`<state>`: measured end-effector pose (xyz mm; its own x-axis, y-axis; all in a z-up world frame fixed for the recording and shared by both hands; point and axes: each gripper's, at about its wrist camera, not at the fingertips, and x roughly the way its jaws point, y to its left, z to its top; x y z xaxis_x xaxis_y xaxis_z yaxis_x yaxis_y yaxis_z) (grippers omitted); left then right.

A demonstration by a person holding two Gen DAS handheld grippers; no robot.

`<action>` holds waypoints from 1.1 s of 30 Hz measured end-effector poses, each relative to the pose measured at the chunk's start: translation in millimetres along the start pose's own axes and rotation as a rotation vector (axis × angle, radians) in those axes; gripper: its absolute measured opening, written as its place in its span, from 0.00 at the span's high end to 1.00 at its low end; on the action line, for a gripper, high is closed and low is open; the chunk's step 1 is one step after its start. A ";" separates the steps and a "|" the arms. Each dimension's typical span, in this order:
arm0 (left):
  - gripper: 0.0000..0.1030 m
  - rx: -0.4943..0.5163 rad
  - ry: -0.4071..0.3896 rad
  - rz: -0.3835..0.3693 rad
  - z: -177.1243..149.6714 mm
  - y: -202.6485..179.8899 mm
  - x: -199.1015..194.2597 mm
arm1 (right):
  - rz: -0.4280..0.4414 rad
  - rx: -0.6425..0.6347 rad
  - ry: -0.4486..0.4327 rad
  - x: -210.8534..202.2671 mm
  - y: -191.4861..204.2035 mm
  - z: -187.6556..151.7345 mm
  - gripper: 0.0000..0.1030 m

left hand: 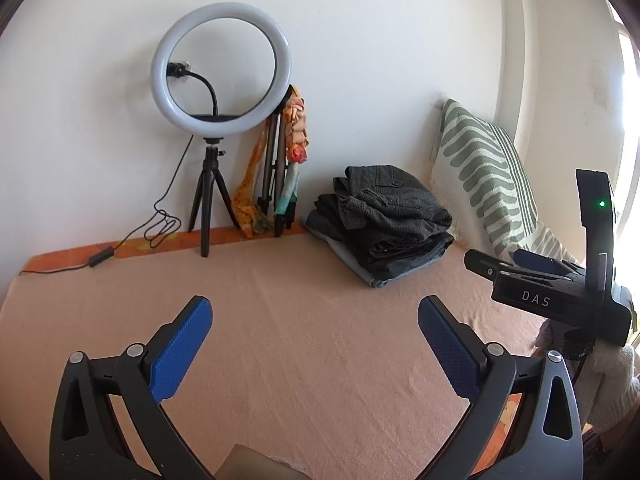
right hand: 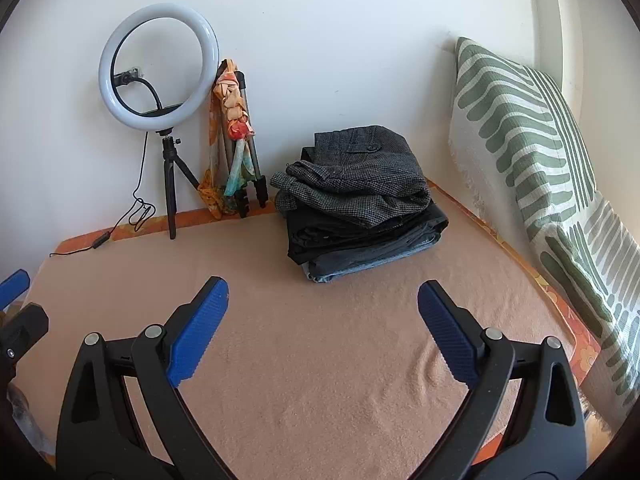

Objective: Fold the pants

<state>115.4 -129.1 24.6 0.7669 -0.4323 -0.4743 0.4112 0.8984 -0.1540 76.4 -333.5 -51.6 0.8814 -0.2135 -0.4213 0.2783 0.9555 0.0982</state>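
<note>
A stack of folded pants (left hand: 384, 224) lies at the back of the peach-covered bed (left hand: 304, 320); the top pair is grey tweed, with black and blue denim pairs below. It also shows in the right wrist view (right hand: 360, 200). My left gripper (left hand: 316, 316) is open and empty, held above the bare blanket in front of the stack. My right gripper (right hand: 322, 300) is open and empty too, also short of the stack. The right gripper's body (left hand: 560, 292) shows at the right of the left wrist view. A left fingertip (right hand: 14, 282) shows at the left edge of the right wrist view.
A ring light on a small tripod (left hand: 220, 68) stands at the back left with its cable (left hand: 160, 220) trailing on the bed. A folded tripod with a colourful scarf (left hand: 288, 148) leans on the wall. A green-striped pillow (right hand: 532, 152) lines the right side.
</note>
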 end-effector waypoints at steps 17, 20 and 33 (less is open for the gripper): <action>0.01 0.054 0.073 0.110 -14.3 3.8 11.8 | -0.016 -0.044 -0.038 -3.1 12.2 -2.9 0.00; 0.01 0.067 0.080 0.119 -16.9 3.2 12.2 | -0.013 -0.042 -0.039 -2.9 12.7 -2.5 0.00; 0.01 0.063 0.082 0.125 -15.3 6.3 11.2 | -0.006 -0.040 -0.035 -2.0 17.7 -1.2 0.00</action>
<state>119.1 -127.1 5.0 0.7721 -0.3075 -0.5562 0.3472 0.9371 -0.0361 79.1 -315.9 -50.1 0.8926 -0.2255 -0.3903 0.2689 0.9613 0.0595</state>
